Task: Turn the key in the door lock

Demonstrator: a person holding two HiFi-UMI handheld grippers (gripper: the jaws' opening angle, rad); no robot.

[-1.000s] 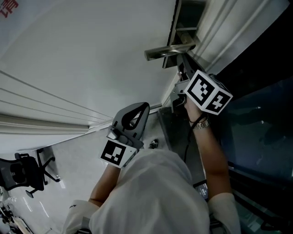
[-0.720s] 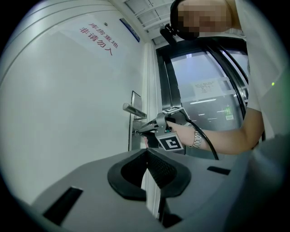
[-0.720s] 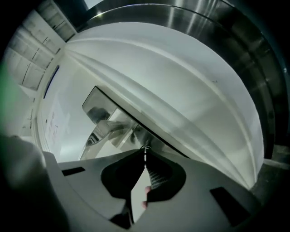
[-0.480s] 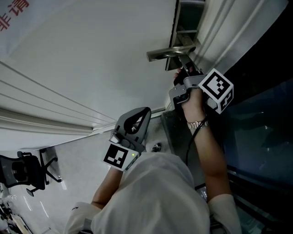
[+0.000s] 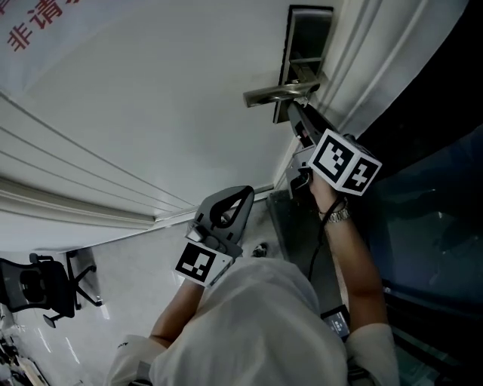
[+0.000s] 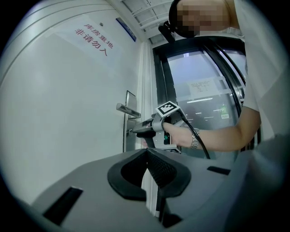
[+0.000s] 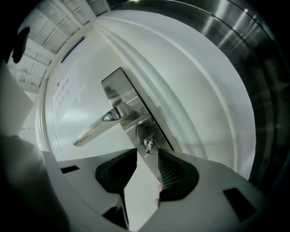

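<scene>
A small silver key [image 7: 147,145] sits in the lock cylinder of the steel plate [image 7: 131,111], below the lever handle [image 7: 97,127]. My right gripper [image 7: 147,154] points at the lock and its jaws are opening. The key stands just beyond the tips, with neither pad pressing on it. In the head view the right gripper [image 5: 298,119] reaches under the handle [image 5: 275,93]. My left gripper [image 5: 241,194] hangs lower and away from the door, shut on nothing. From the left gripper view, the left gripper [image 6: 147,150] faces the right gripper [image 6: 138,131] at the lock.
The white door [image 5: 151,98] carries red print [image 5: 30,22] at the upper left. A dark glass wall [image 5: 438,211] stands to the right of the door frame. An office chair [image 5: 38,286] is on the floor at the lower left. A cable hangs from the right gripper.
The right gripper's marker cube rolled at the lock and rolled back, and its jaws have come apart. The left gripper has stayed where it was.
</scene>
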